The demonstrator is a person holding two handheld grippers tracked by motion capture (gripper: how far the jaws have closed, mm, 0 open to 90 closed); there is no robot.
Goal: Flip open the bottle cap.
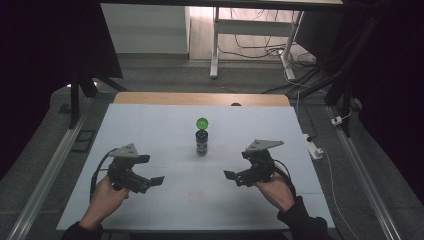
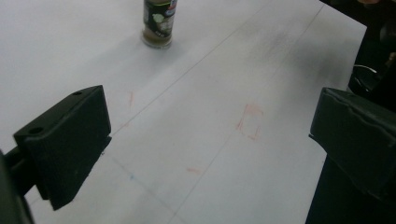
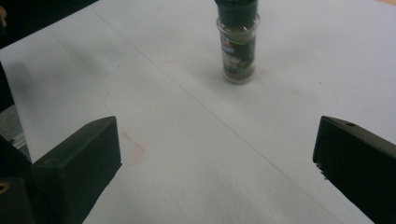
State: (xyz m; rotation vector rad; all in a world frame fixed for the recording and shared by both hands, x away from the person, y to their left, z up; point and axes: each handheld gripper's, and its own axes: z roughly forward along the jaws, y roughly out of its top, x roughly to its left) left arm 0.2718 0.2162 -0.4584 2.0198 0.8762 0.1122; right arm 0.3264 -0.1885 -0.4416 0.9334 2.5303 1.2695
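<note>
A small spice jar [image 1: 202, 142] is standing upright near the middle of the white counter [image 1: 150, 130], its green flip lid [image 1: 202, 122] hanging open above the neck, while a person is holding a claw in each hand on either side of it and well short of it. The left claw [image 1: 150, 184] is sitting with its jaws spread and nothing between them, angled inward toward the centre of the counter; the right claw [image 1: 236, 177] is mirroring it, jaws also wide apart and empty. The jar looks light, rigid and smooth-walled, probably glass or clear plastic, so it is likely to slip or tip under a high pinch; the labelled body [image 3: 238, 56] below the neck looks like the safest place to grip, leaving the hinged lid free. Both forearms are reaching in low from the near edge.
</note>
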